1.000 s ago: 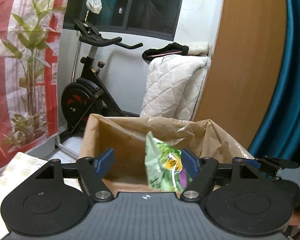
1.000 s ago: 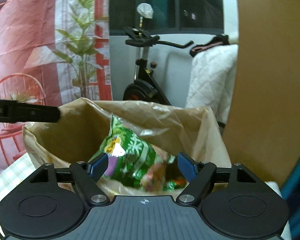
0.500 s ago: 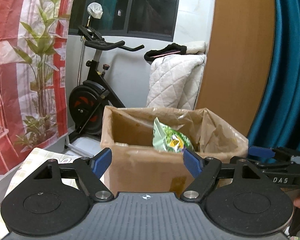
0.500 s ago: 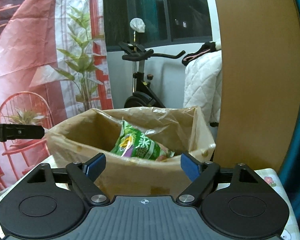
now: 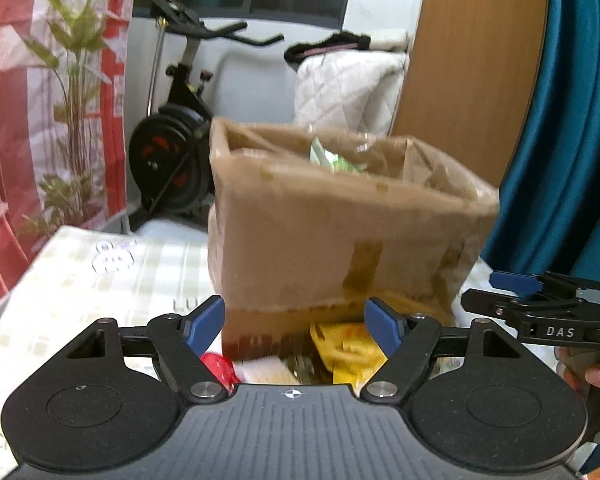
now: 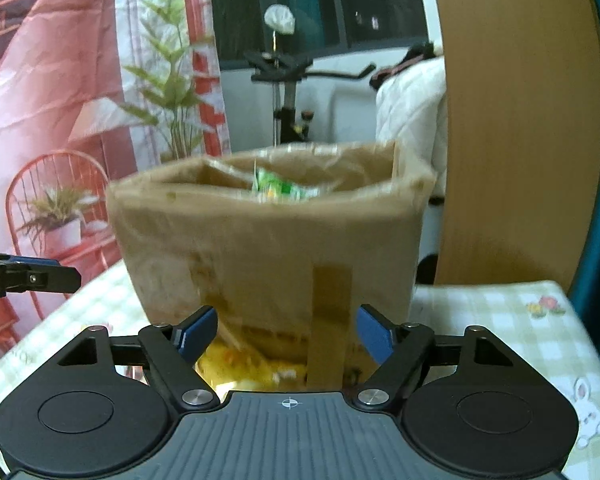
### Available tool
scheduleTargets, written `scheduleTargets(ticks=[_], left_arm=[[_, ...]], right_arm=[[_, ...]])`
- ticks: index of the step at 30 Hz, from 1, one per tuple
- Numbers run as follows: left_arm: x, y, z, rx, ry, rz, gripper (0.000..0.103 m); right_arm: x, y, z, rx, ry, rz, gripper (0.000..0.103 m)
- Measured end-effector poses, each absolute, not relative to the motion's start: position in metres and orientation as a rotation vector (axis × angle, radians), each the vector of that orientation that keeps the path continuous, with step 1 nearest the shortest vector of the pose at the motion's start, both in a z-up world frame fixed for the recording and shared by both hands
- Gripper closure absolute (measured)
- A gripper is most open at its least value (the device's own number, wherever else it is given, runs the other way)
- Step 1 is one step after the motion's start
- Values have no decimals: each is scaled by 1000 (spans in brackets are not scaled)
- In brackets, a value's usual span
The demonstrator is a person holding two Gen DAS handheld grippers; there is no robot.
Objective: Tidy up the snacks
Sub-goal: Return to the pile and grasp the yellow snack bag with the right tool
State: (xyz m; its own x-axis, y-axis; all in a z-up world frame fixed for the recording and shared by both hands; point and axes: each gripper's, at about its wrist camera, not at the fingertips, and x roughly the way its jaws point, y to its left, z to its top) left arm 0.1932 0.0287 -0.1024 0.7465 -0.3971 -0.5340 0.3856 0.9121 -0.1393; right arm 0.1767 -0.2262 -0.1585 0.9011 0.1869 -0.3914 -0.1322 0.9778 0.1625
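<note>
A brown cardboard box lined with plastic stands on the checked tablecloth; it also shows in the right wrist view. A green snack bag pokes above its rim, also seen from the right. In front of the box lie a yellow snack packet, a red one and a whitish one; the yellow packet shows in the right wrist view. My left gripper is open and empty, just above these packets. My right gripper is open and empty, before the box.
The right gripper shows at the right of the left wrist view. An exercise bike, a quilted white blanket, a wooden panel and a blue curtain stand behind the table. The table edge lies at left.
Both grippers have pulled back and down from over the box's opening to its front, so the box side and the packets on the table come into view. Both stay open.
</note>
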Motion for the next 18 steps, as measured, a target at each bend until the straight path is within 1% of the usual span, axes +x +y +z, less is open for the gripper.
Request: scheduleTargets(ticks=[5,9,12,18], left_arm=[[192,28,-120,-15,622,-461,26],[192,27,-136,-10,657,-466,29],[194,28,-146,-6,682,-449,33],[198,37,-152,-25,703,-438,33]], right_arm=[[177,-218,-184,143,472,182,33],[175,-210,-202,155,504,197,33],[179,-207,-216,239,533,213,33],[195,-184,-234,267,585,254,32]])
